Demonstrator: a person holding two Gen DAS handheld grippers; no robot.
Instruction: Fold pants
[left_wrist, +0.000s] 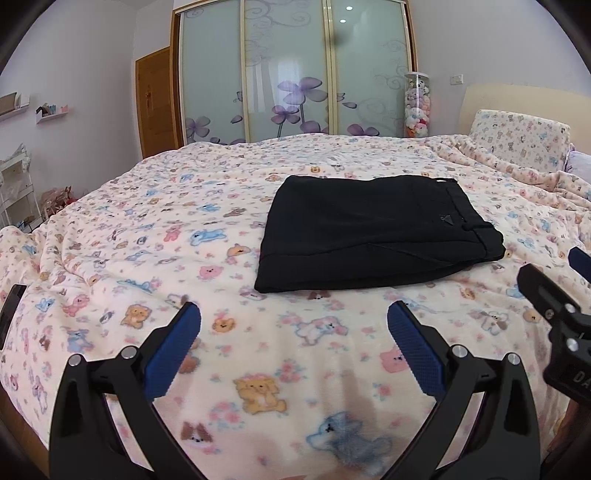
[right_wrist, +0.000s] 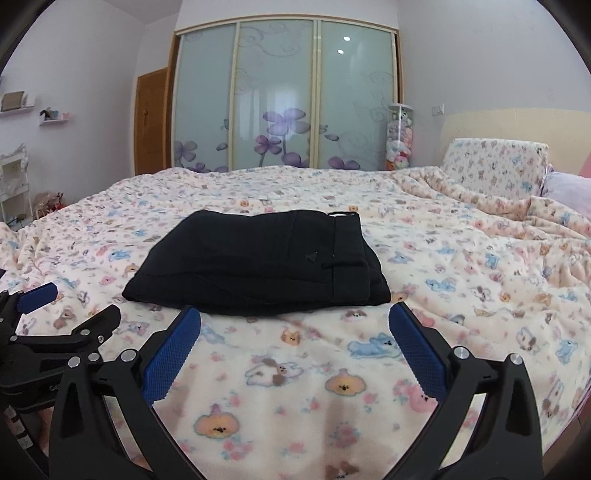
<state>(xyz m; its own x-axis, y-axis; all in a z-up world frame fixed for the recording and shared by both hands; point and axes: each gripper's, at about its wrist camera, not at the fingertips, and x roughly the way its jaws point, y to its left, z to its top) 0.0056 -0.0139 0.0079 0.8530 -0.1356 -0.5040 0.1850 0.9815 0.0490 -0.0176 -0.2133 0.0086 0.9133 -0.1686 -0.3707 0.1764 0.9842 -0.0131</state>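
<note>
Two blue-padded fingers of the left gripper (left_wrist: 293, 325) stand wide apart, empty, short of the folded black pants (left_wrist: 373, 230) on the bear-print blanket (left_wrist: 147, 236). Right wrist view: the right gripper (right_wrist: 294, 326) gapes likewise, fingertips just before the pants (right_wrist: 258, 266); a clear tube (right_wrist: 399, 136) holds plush toys.

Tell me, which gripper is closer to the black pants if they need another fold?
Probably the right gripper: the folded black pants lie just beyond its open fingertips. The left gripper, also open, has more blanket before them.

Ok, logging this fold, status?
Left gripper open, right gripper open, both empty. Black pants folded compact on the teddy-bear blanket, waistband right. Nothing in the way.
</note>
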